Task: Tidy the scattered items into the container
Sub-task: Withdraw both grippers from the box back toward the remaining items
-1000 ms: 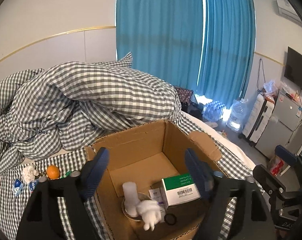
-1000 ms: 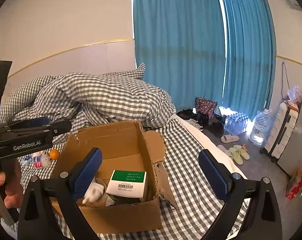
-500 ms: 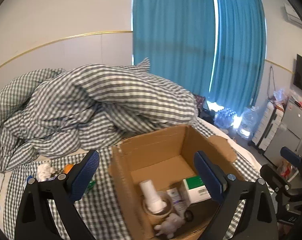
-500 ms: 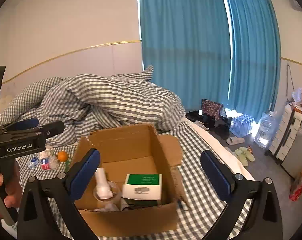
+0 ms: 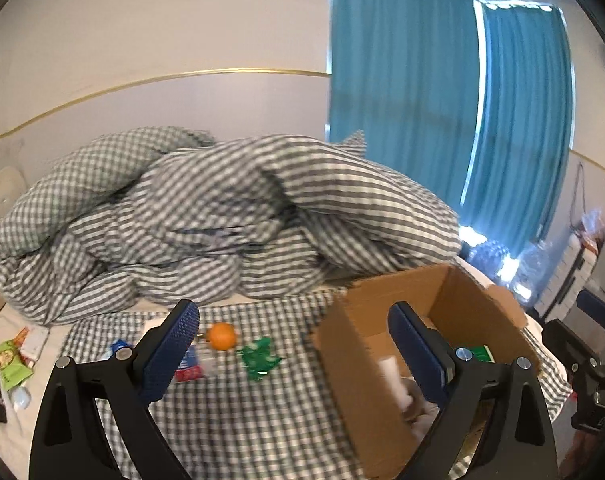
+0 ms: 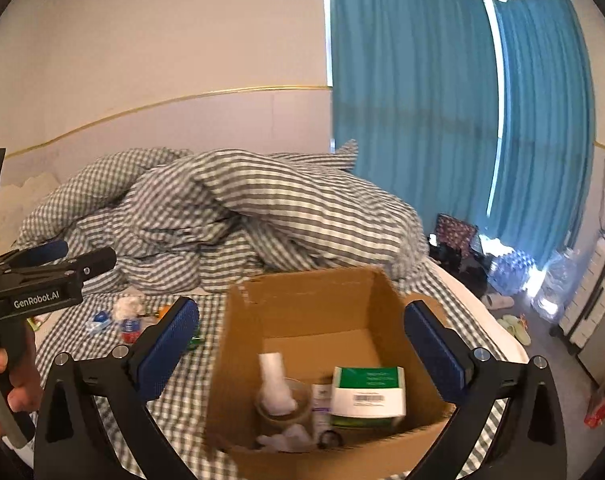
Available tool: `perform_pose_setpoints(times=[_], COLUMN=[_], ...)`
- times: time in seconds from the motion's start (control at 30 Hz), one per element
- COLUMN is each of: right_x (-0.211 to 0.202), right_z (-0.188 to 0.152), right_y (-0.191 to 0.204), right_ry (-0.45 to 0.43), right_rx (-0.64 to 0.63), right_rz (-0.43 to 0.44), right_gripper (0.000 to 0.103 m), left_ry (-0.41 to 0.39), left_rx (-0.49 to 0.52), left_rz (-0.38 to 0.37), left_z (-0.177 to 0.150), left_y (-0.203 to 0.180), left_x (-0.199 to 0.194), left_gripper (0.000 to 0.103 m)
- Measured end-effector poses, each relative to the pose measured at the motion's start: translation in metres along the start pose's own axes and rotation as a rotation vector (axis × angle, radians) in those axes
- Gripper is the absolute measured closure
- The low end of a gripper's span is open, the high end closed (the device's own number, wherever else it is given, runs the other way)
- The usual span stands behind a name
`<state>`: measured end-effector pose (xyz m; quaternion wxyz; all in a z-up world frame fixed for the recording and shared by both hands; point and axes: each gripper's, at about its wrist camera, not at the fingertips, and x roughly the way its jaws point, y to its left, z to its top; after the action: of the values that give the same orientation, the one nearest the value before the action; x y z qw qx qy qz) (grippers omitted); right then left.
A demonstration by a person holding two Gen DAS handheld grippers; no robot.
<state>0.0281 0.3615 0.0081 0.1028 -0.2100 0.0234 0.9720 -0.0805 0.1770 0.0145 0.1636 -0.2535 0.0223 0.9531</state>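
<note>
My left gripper (image 5: 294, 344) hangs open over the checked sheet, with nothing between its blue pads. Ahead of it lie an orange (image 5: 221, 336), a green wrapper (image 5: 260, 358) and a small red and blue bottle (image 5: 188, 364). The cardboard box (image 5: 362, 360) stands to its right. My right gripper (image 6: 302, 344) is open above the box (image 6: 314, 300). Inside the box are a green and white carton (image 6: 368, 396), a white bottle (image 6: 274, 376) in a tape roll and some small items. A crumpled tissue (image 6: 128, 306) and a blue packet (image 6: 100, 318) lie left of the box.
A rumpled checked duvet (image 5: 222, 220) is heaped behind the items and the box. More packets (image 5: 8, 360) lie at the bed's left edge. A hand (image 6: 6, 372) holds the left gripper (image 6: 74, 255). Teal curtains, a suitcase and slippers are on the right.
Both views have swung left: the box has slid to the right and the scattered items now lie ahead of the left gripper. The left jaws have spread a little wider.
</note>
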Motion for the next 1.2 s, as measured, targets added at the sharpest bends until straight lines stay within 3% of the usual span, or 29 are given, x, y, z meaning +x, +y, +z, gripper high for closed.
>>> perform_pose_setpoints(times=[0.67,0.87,1.2], right_x=[0.036,0.052,0.096], right_z=[0.009,-0.001,-0.017], right_y=[0.160,0.181,0.209], right_ry=[0.046,0.084,0.153], right_rx=[-0.147,-0.151,-0.165], right_rz=[0.232,0.265,0.293], right_gripper=[0.000,0.000,0.000], left_ry=[0.008,0.022,0.066], left_rx=[-0.215,-0.274,-0.302], left_rz=[0.229,0.273,0.335], left_z=[-0.030,-0.045,-0.063], left_y=[0.199,0.244,0.284], left_x=[-0.032,-0.034,-0.011], left_gripper=[0.005,0.005,0.005])
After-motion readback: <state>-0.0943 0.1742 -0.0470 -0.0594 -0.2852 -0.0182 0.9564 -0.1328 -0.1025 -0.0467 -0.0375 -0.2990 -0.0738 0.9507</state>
